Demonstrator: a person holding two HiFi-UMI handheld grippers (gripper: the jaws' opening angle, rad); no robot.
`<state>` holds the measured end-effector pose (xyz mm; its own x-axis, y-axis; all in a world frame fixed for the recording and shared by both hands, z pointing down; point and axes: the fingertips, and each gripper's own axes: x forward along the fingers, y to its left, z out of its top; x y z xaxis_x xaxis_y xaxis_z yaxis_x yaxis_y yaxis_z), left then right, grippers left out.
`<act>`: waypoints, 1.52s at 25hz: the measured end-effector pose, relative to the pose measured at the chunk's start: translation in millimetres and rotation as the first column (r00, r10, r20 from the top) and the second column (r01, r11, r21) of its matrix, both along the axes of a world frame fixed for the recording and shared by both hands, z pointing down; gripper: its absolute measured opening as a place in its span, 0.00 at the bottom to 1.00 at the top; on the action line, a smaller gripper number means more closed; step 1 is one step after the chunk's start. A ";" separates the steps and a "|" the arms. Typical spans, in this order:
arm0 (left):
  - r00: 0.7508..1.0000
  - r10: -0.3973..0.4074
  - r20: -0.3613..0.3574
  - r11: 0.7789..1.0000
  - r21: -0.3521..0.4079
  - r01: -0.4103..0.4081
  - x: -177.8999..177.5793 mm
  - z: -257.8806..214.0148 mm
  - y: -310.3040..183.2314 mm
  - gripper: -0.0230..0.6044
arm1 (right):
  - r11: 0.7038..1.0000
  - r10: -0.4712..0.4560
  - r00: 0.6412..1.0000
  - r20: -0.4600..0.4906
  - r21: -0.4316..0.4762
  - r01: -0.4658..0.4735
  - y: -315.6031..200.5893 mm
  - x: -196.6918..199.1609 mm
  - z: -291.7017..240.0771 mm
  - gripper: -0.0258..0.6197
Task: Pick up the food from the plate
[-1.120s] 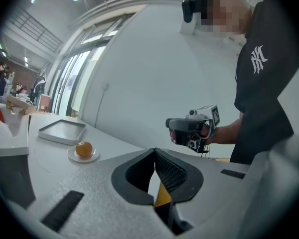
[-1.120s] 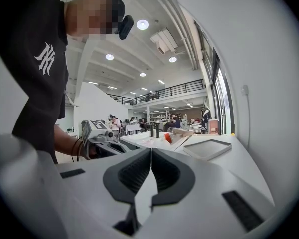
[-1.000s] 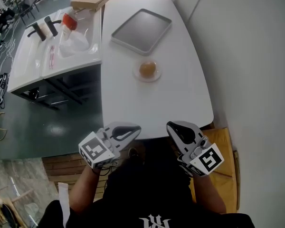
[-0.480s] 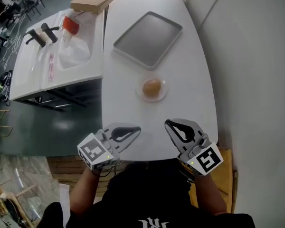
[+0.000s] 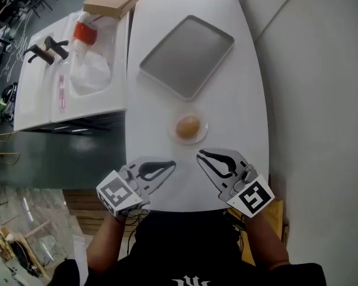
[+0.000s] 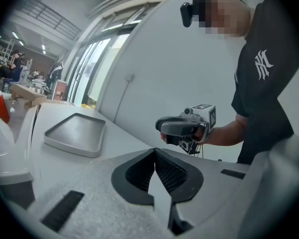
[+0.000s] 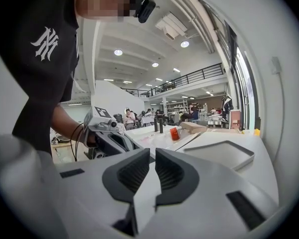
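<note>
A round brown piece of food (image 5: 188, 126) lies on a small clear plate (image 5: 199, 134) on the white table (image 5: 238, 100). Both grippers hover over the table's near edge, short of the plate. My left gripper (image 5: 170, 166) is shut and empty, to the plate's lower left. My right gripper (image 5: 201, 157) is also shut and empty, its tips just below the plate. In the left gripper view the closed left gripper (image 6: 154, 157) faces the right gripper (image 6: 181, 128). In the right gripper view the closed right gripper (image 7: 152, 159) faces the left gripper (image 7: 108, 132). Neither gripper view shows the food.
A grey tray (image 5: 187, 56) lies empty beyond the plate, also the tray (image 6: 74, 133) and the tray (image 7: 222, 155). A second white table (image 5: 42, 100) at left carries a red-capped bottle (image 5: 82, 33), a plastic bag and a cardboard box (image 5: 107, 2). A wall runs along the right.
Both grippers have moved forward from over my lap to over the table's near edge, and now stand closer to the plate. Both stay shut.
</note>
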<state>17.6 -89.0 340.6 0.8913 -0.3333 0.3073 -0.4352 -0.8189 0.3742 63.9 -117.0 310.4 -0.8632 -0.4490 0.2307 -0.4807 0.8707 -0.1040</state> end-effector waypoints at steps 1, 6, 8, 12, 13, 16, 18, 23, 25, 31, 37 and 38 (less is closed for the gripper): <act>1.000 -0.007 0.004 1.000 -0.003 0.007 0.3 2.8 -5.9 0.05 | 1.000 -0.011 1.000 -0.008 -0.003 0.011 -5.3 -0.2 4.7 0.05; 0.999 -0.039 0.020 0.999 -0.026 0.039 0.4 16.7 -23.3 0.05 | 0.996 -0.067 0.998 -0.019 -0.059 0.066 -23.7 -0.7 27.5 0.24; 0.998 -0.049 0.027 0.998 -0.033 0.049 -0.2 24.0 -28.8 0.05 | 0.995 -0.081 0.996 -0.029 -0.061 0.079 -32.8 -2.2 37.1 0.27; 0.996 -0.086 0.026 0.994 -0.062 0.087 -5.4 41.4 -35.2 0.05 | 0.991 -0.118 0.992 -0.031 -0.069 0.116 -47.1 -11.0 55.5 0.33; 0.995 -0.094 0.025 0.993 -0.069 0.096 -5.9 45.2 -36.3 0.05 | 0.989 -0.131 0.991 -0.033 -0.071 0.129 -50.3 -12.5 59.1 0.35; 0.993 -0.115 0.023 0.989 -0.091 0.117 -7.8 57.0 -40.7 0.05 | 0.982 -0.179 0.983 -0.049 -0.070 0.175 -60.0 -18.6 71.7 0.42; 0.992 -0.127 0.027 0.986 -0.103 0.129 -9.9 66.5 -43.6 0.05 | 0.977 -0.205 0.977 -0.053 -0.067 0.201 -66.5 -23.0 80.1 0.45; 0.988 -0.154 0.033 0.979 -0.128 0.157 -13.4 90.3 -53.7 0.05 | 0.964 -0.262 0.964 -0.055 -0.054 0.259 -80.1 -28.3 100.4 0.51; 0.985 -0.167 0.035 0.975 -0.143 0.170 -14.3 96.2 -56.2 0.05 | 0.958 -0.284 0.957 -0.056 -0.056 0.281 -83.5 -28.3 107.2 0.54; 0.982 -0.184 0.040 0.968 -0.169 0.188 -17.4 111.8 -55.0 0.05 | 0.923 -0.385 0.916 -0.112 -0.036 0.384 -87.5 -35.1 134.8 0.62; 0.979 -0.195 0.053 0.960 -0.195 0.202 -19.5 124.5 -56.9 0.05 | 0.874 -0.485 0.853 -0.194 -0.082 0.478 -85.2 -36.2 175.1 0.65; 0.979 -0.198 0.054 0.958 -0.199 0.205 -20.1 126.4 -57.8 0.05 | 0.870 -0.491 0.847 -0.203 -0.078 0.486 -86.0 -36.6 179.0 0.66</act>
<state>-2.4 -146.8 467.1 0.8002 -0.4329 0.4151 -0.5984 -0.6217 0.5053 27.2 -203.0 489.4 -0.8999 0.0256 0.4353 -0.0064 0.9974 -0.0720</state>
